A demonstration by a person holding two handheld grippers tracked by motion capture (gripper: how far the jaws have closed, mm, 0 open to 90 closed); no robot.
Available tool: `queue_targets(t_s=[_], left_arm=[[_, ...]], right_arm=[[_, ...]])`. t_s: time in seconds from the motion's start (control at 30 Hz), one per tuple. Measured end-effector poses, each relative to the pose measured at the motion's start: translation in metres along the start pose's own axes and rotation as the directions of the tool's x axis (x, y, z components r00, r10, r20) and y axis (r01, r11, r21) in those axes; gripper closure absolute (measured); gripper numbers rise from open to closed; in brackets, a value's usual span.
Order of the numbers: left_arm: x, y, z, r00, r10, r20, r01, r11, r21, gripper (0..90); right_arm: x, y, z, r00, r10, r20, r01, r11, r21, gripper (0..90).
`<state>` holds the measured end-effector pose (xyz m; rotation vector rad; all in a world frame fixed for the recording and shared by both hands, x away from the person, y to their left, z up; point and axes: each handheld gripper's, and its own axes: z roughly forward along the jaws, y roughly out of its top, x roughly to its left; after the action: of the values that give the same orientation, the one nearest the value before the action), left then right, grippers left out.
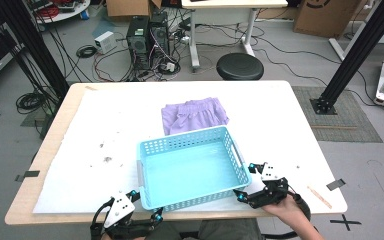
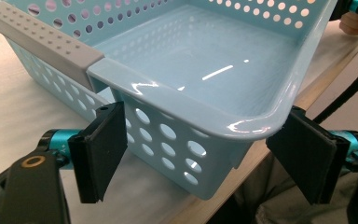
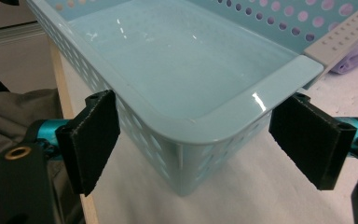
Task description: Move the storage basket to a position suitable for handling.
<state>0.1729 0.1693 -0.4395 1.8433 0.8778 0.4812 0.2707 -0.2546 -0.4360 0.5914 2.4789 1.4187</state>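
A light-blue perforated basket [image 1: 190, 167] sits on the counter [image 1: 280, 115] near its 6 o'clock edge, with a folded lilac cloth [image 1: 194, 114] just beyond it at 12 o'clock. The left gripper [image 1: 142, 205] is at the basket's 7 o'clock corner and the right gripper [image 1: 245, 181] at its 4 o'clock corner. Each one's fingers [image 2: 100, 149] are spread wide astride the corner, gripping nothing.

one basket [image 1: 192, 167] – one purple cloth [image 1: 194, 114] – two grippers
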Motion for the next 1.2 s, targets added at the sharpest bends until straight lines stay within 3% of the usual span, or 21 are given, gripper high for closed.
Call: queue_targets(t_s=[0.1, 0.27, 0.33, 0.47, 0.63, 0.7, 0.77, 0.8, 0.93, 1.07, 1.2], left_arm=[[0.001, 0.000, 0.002, 0.9983, 0.056, -0.017, -0.055, 0.9984, 0.007, 20.5], [0.004, -0.001, 0.004, 0.9981, 0.062, 0.001, -0.062, 0.9980, 0.012, 20.5], [0.004, -0.001, 0.004, 0.9982, 0.060, 0.003, -0.060, 0.9982, 0.011, 20.5], [0.006, -0.001, 0.004, 0.9983, 0.057, 0.008, -0.058, 0.9983, 0.012, 20.5], [0.006, 0.000, 0.005, 0.9985, 0.055, 0.000, -0.055, 0.9983, 0.019, 20.5], [0.008, 0.001, 0.006, 0.9989, 0.046, 0.009, -0.046, 0.9987, 0.023, 20.6], [0.008, 0.001, 0.006, 0.9990, 0.043, 0.014, -0.043, 0.9987, 0.025, 20.5], [0.008, 0.001, 0.006, 0.9991, 0.041, 0.014, -0.042, 0.9988, 0.026, 20.5], [0.008, 0.001, 0.007, 0.9990, 0.043, 0.013, -0.043, 0.9987, 0.026, 20.5], [0.007, 0.001, 0.008, 0.9982, 0.061, 0.004, -0.061, 0.9978, 0.027, 20.4], [0.009, 0.002, 0.009, 0.9987, 0.051, 0.000, -0.051, 0.9983, 0.029, 20.4]], right_arm=[[-0.001, 0.000, 0.001, 0.9997, -0.023, 0.010, 0.023, 1.000, -0.001, 16.2], [-0.004, -0.004, 0.003, 0.9990, -0.042, 0.013, 0.042, 0.999, -0.004, 16.1], [-0.006, -0.005, 0.004, 0.9995, -0.031, 0.001, 0.031, 0.999, 0.010, 16.1], [-0.014, -0.001, 0.010, 0.9963, 0.034, -0.079, -0.028, 0.997, 0.078, 16.1], [-0.010, 0.005, 0.011, 0.9985, 0.035, -0.043, -0.031, 0.995, 0.100, 16.2], [-0.008, 0.005, 0.007, 0.9998, 0.015, -0.011, -0.014, 0.997, 0.077, 16.2], [-0.008, 0.005, 0.004, 0.9999, 0.013, -0.007, -0.012, 0.998, 0.064, 16.2], [-0.008, 0.005, 0.001, 0.9999, -0.013, 0.000, 0.013, 1.000, 0.020, 16.1], [-0.009, 0.004, 0.003, 0.9996, -0.026, 0.006, 0.026, 1.000, 0.005, 16.1], [-0.010, 0.005, 0.008, 1.0000, 0.001, 0.009, -0.001, 1.000, -0.011, 15.4], [-0.013, 0.006, 0.010, 0.9999, 0.012, 0.005, -0.012, 1.000, -0.017, 15.5]])
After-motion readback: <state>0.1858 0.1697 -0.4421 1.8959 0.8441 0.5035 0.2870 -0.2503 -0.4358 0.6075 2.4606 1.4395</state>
